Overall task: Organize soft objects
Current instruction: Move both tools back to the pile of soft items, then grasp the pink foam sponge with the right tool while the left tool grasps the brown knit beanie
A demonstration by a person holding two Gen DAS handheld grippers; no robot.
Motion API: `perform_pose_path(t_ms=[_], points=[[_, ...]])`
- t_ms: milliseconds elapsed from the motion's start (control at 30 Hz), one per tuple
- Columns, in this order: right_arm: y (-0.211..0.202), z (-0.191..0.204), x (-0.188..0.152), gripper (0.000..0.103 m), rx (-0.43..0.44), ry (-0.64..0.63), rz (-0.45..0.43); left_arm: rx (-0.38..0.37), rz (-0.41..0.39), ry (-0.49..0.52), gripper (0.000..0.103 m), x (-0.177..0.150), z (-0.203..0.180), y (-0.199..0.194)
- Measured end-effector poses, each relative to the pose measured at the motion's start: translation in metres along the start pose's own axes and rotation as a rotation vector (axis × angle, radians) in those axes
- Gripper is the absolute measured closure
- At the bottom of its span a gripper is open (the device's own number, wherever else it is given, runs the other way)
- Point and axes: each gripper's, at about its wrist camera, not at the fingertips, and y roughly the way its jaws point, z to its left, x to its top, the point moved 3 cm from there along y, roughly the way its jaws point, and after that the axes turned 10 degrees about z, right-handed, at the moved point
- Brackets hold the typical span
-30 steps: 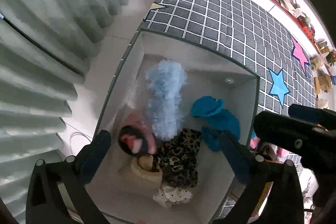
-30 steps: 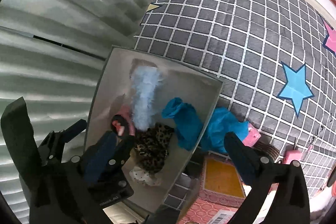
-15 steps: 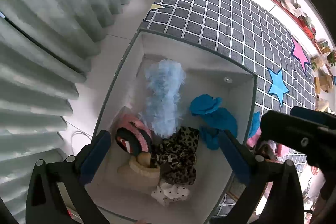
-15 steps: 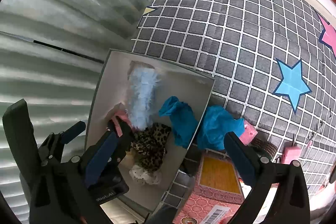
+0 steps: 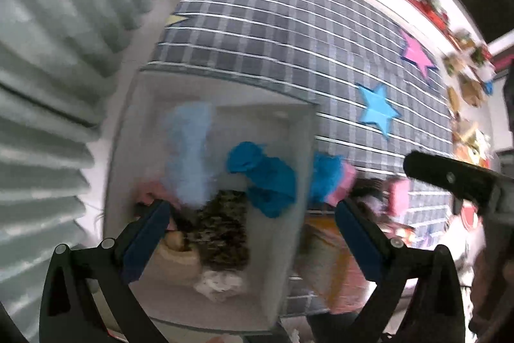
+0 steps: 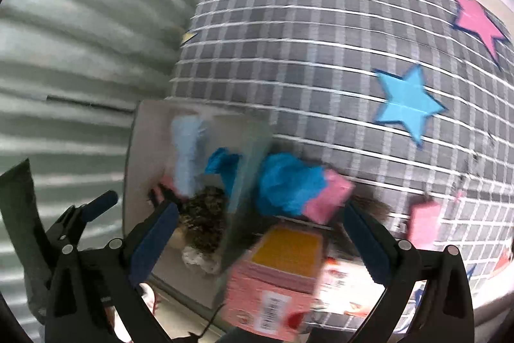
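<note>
A white fabric storage box (image 5: pixel 289 214) (image 6: pixel 141 150) stands on the floor and holds soft things: a pale blue fluffy piece (image 5: pixel 189 150) (image 6: pixel 186 147), a bright blue cloth (image 5: pixel 266 179) (image 6: pixel 221 163), a leopard-print piece (image 5: pixel 221 224) (image 6: pixel 202 214), a pink and black item (image 5: pixel 151 195) and a white dotted piece (image 5: pixel 218 285). Outside the box's right wall lie another blue cloth (image 5: pixel 324 176) (image 6: pixel 286 185) and a pink block (image 6: pixel 327 198). My left gripper (image 5: pixel 250 233) hangs open above the box. My right gripper (image 6: pixel 260 233) is open over the box's right wall. Both views are blurred.
A grey checked rug (image 5: pixel 289 31) (image 6: pixel 321 37) with blue (image 6: pixel 404 105) and pink (image 6: pixel 475 18) stars stretches ahead. Pale curtains (image 5: pixel 48 85) hang on the left. A pink carton (image 6: pixel 276 278) sits beside the box. Cluttered small items (image 5: pixel 462 92) line the right edge.
Both grippers have swung to the right and lifted away, so the box now sits further left in both views. Motion blur has appeared. Both stay open and hold nothing.
</note>
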Motion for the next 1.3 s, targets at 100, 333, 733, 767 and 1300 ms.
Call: perform_pose_path(t_ms=[100,333,733,767,1300], points=[[-0.006,-0.043,0.002,0.0,-0.011,0.09,-0.013,-0.006,0.034,0.078,0.0,0.008,-0.029,0.001],[0.013,-0.141,-0.012,0.0,-0.008,0.293,0.053,0.016,0.117,0.235,0.0,0.022,-0.097,0.018],[0.086,-0.207,-0.034,0.0,-0.066,0.327,0.192,0.037,0.234,0.284,0.0,0.027,-0.174,0.057],[0.091,-0.206,-0.033,0.0,-0.076,0.309,0.198,0.045,0.242,0.278,0.0,0.027,-0.177,0.061],[0.112,-0.188,-0.057,0.042,-0.135,0.129,0.133,0.201,0.297,0.242,0.0,0.028,-0.199,0.112]])
